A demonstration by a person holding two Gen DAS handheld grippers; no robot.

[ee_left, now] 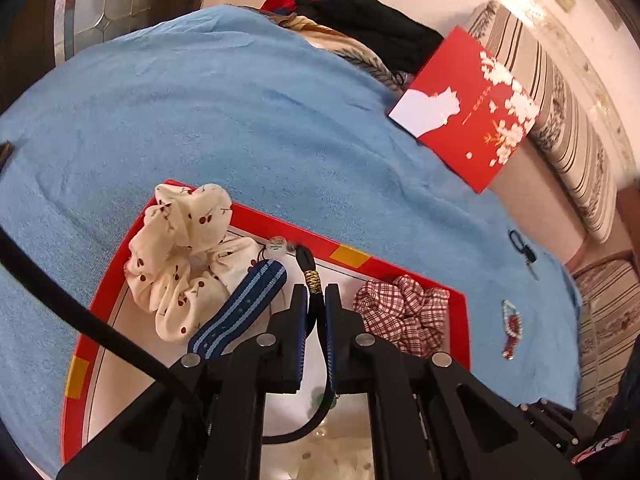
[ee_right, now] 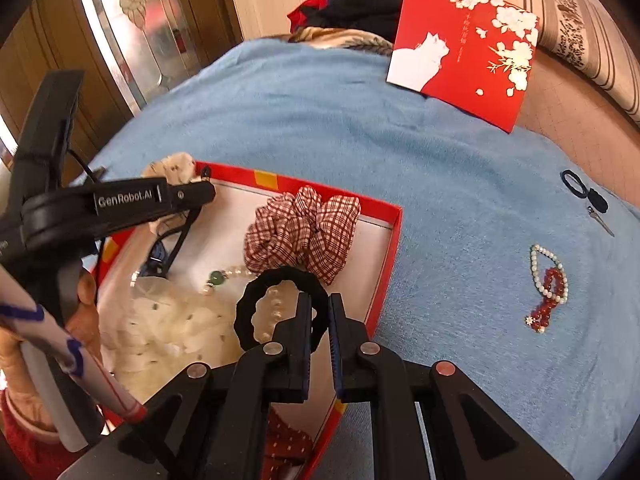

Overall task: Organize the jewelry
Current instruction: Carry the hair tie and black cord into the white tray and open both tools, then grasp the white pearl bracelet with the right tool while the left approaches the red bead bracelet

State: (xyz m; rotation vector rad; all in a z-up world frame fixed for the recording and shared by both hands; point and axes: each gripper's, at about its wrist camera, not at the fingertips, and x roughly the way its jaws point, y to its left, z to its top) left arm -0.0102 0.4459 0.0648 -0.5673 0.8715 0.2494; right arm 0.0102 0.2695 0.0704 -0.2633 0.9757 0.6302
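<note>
Left gripper (ee_left: 316, 292) clamped on black cord with gold wrapping (ee_left: 312, 280), held over red box (ee_left: 400, 266). Right gripper (ee_right: 320, 304) clamped on black hair tie (ee_right: 276, 308) above box interior. Bead bracelets (ee_right: 548, 284) located on blue towel (ee_right: 460, 200), right of box.

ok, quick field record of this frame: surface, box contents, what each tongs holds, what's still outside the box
surface: blue towel
box: red tray, open
in box: cherry-print scrunchie, checked scrunchie, striped blue band, pearl strand with green bead
left tongs: shut on black cord
right tongs: shut on black hair tie
outside box: bead bracelets, scissors, red lid
</note>
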